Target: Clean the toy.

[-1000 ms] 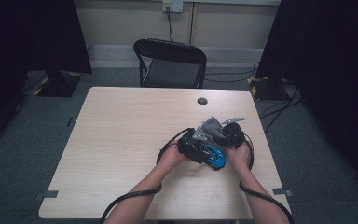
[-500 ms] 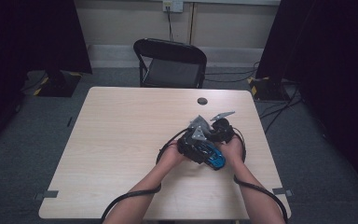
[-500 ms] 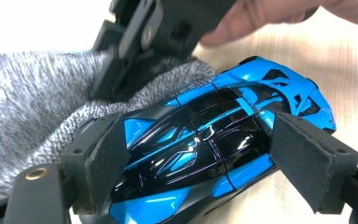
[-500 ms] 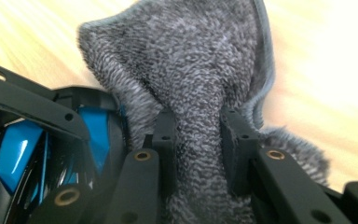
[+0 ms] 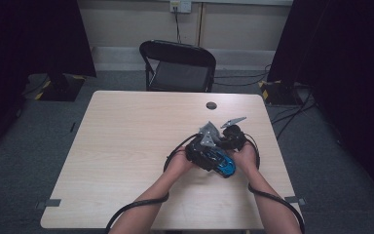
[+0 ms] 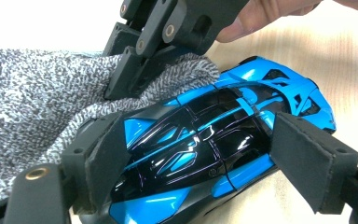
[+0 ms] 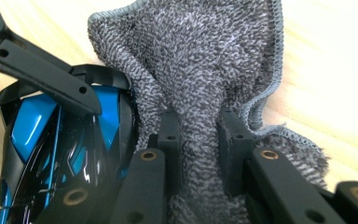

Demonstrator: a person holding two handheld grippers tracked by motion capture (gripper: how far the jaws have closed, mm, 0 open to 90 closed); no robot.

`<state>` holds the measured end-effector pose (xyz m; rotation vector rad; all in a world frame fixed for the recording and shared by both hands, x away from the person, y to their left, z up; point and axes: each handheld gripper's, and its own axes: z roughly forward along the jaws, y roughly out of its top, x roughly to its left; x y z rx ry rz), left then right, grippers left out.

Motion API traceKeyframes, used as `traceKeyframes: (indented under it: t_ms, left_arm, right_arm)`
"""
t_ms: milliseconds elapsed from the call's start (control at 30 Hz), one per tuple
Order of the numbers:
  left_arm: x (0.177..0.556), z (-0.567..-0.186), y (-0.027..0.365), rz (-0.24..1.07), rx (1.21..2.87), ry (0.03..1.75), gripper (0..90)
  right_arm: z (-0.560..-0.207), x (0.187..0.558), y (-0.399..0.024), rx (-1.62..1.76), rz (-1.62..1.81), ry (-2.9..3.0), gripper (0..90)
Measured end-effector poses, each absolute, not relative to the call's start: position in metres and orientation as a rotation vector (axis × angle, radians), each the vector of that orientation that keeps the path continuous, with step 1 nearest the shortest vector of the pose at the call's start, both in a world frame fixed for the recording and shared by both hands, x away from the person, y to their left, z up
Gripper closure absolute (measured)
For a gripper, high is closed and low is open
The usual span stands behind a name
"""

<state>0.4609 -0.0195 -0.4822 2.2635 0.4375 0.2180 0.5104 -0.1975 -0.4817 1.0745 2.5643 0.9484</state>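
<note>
In the high view, the toy car (image 5: 222,164) is seen as a small blue and black shape held just above the table (image 5: 126,146), near its right front part, between the person's two hands. The left gripper (image 5: 199,155) and right gripper (image 5: 231,139) are crowded together there, and their jaws cannot be made out.

In the left gripper view, the left gripper (image 6: 200,163) is shown clamped across the car's (image 6: 205,154) glossy body, one pad on each side. A grey speckled cloth (image 6: 37,102) is seen lying against the car's far side.

In the right gripper view, the right gripper (image 7: 198,140) is shown pinched tight on a fold of the cloth (image 7: 200,70), its jaws having just been closing on it; the car (image 7: 51,149) is seen just beside it.

The table is of pale wood grain, with a round grommet (image 5: 211,105) near its far edge. Behind it, a black folding chair (image 5: 177,66), grey carpet, dark curtains and a wall socket (image 5: 180,6) are seen. No writing can be read.
</note>
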Motion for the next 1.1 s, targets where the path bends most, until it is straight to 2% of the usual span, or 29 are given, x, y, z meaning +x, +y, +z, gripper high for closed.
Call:
traceKeyframes:
  t_ms: [1100]
  left_arm:
    - [0.459,-0.482,-0.022,0.22,2.27,0.439,18.8]
  right_arm:
    - [-0.477,0.491,-0.227,1.035,0.937,2.62,74.1]
